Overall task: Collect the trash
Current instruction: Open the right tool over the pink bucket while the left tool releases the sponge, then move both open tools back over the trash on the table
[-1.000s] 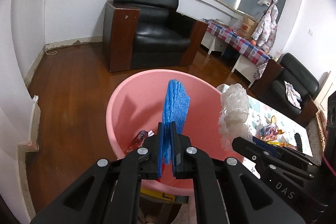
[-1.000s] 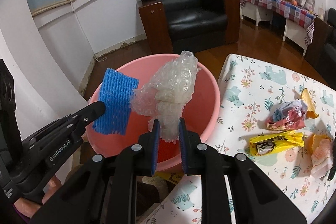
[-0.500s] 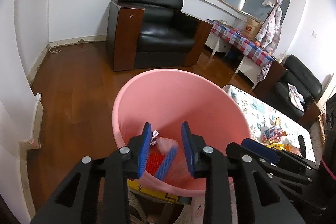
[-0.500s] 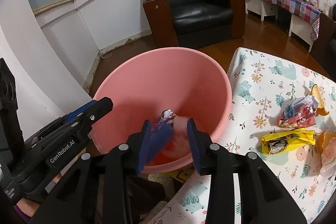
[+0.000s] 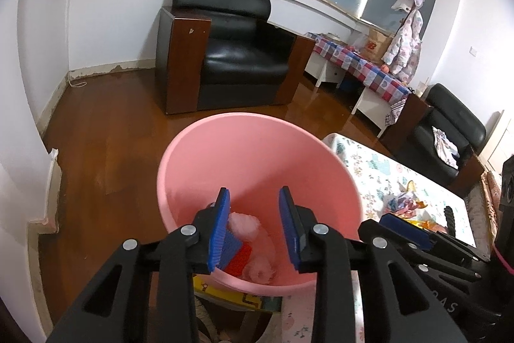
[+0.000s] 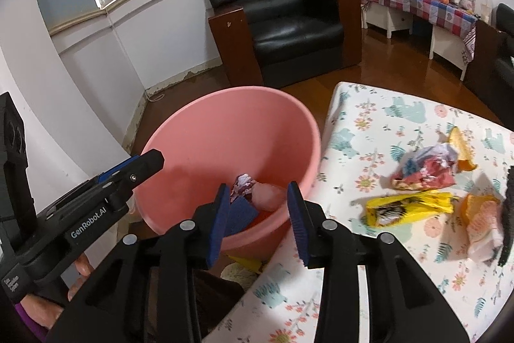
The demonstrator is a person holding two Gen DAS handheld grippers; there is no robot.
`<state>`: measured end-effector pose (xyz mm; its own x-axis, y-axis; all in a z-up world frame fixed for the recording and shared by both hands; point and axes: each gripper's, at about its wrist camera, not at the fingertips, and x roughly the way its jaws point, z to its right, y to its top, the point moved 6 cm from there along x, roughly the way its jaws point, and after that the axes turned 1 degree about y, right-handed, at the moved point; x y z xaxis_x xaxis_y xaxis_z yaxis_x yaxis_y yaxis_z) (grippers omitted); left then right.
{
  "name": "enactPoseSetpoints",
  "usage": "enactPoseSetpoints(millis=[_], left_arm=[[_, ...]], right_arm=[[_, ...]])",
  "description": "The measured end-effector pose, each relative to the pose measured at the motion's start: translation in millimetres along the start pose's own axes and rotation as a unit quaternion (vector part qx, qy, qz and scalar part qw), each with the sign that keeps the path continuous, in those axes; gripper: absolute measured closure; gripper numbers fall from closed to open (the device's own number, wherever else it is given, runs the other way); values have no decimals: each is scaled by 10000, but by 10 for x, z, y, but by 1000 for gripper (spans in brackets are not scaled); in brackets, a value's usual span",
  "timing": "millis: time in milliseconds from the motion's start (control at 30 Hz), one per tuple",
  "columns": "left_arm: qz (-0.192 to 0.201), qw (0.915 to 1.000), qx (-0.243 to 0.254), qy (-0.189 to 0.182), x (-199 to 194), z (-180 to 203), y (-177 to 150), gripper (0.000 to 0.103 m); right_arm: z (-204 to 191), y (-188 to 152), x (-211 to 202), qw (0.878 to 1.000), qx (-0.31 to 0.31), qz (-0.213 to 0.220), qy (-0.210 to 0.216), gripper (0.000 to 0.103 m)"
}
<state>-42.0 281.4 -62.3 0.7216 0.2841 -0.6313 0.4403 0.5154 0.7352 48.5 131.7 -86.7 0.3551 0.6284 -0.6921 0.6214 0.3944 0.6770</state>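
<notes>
One pink basin (image 5: 257,150) stands just beside the bench (image 6: 401,124) edge, and the trash in it lies at the bottom: one blue foam net (image 6: 241,212), one clear crumpled plastic wad (image 5: 253,224), one small crumpled wrapper (image 6: 242,182) and something red (image 5: 239,257) half covered by the rest. On the flowered cloth of the bench three more pieces of trash lie well apart from the basin: one red and white crumpled wrapper (image 6: 424,166), one yellow wrapper (image 6: 408,208) and an orange and white piece (image 6: 482,214), blurred and partly cut off by a dark object at the right edge.

The left gripper (image 5: 253,227) hangs over the basin, pointing steeply down into it, its jaws spread and just having opened, with nothing between the pads. The right gripper (image 6: 258,221) tilts down over the near rim, jaws likewise spread and empty after opening. A hand (image 6: 48,307) shows under the left gripper's body, mostly hidden.
</notes>
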Motion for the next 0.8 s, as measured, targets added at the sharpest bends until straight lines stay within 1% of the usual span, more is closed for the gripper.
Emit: enactPoseSetpoints(millis=[100, 267, 400, 600, 800], left_arm=[[46, 10000, 28, -72, -55, 64, 8, 67], [112, 9996, 136, -209, -153, 211, 20, 66], [179, 9989, 283, -333, -227, 322, 48, 66], [243, 9960, 593, -628, -322, 566, 42, 66], [157, 9903, 1030, -917, -337, 889, -59, 66]], right_arm=[[69, -22, -105, 10000, 32, 59, -74, 65], [263, -46, -318, 9994, 168, 193, -214, 65], [497, -57, -515, 9982, 362, 331, -358, 65], [901, -178, -759, 9944, 709, 450, -636, 65], [1149, -335, -901, 9908, 922, 479, -862, 65]])
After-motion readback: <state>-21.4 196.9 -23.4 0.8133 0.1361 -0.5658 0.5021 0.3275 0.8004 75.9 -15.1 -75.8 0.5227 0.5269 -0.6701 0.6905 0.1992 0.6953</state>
